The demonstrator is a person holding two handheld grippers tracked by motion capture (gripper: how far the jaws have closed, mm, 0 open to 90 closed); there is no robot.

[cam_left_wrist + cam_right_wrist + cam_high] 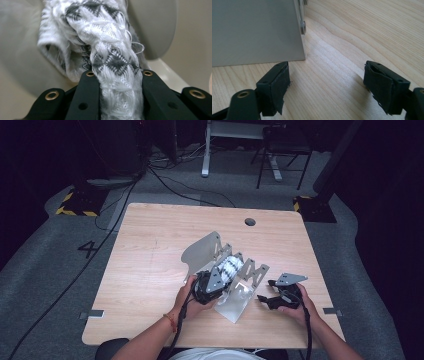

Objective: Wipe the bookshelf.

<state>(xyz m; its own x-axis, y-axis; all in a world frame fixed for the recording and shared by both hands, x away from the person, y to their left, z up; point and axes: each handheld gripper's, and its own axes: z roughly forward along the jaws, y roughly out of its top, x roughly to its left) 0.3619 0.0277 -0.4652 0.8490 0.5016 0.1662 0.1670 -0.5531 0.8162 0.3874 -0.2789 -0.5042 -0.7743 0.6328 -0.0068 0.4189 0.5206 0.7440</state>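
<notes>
1. Worktop (150,265): pale wood-grain board, rounded corners, small round hole near the far edge.
2. Metal rack (240,295): grey matte sheet metal, zigzag upright dividers on a flat base, a big rounded plate at its far-left end; sits right of the worktop's centre, towards the near edge.
3. Knit cloth (110,52): white with grey diamond/zigzag pattern, fuzzy, loose threads sticking out; bunched up, wedged between the rack's dividers.
4. Left gripper (206,288): black, grey three-cornered plate on top; jaws clamped on the near end of the knit cloth, the fabric squeezed between the two black bars in the left gripper view.
5. Right gripper (327,82): jaws wide apart, nothing between them; black pads rough and frayed at the edges; low over bare wood just right of the rack's flat grey side panel, one jaw close to the panel's lower corner.
</notes>
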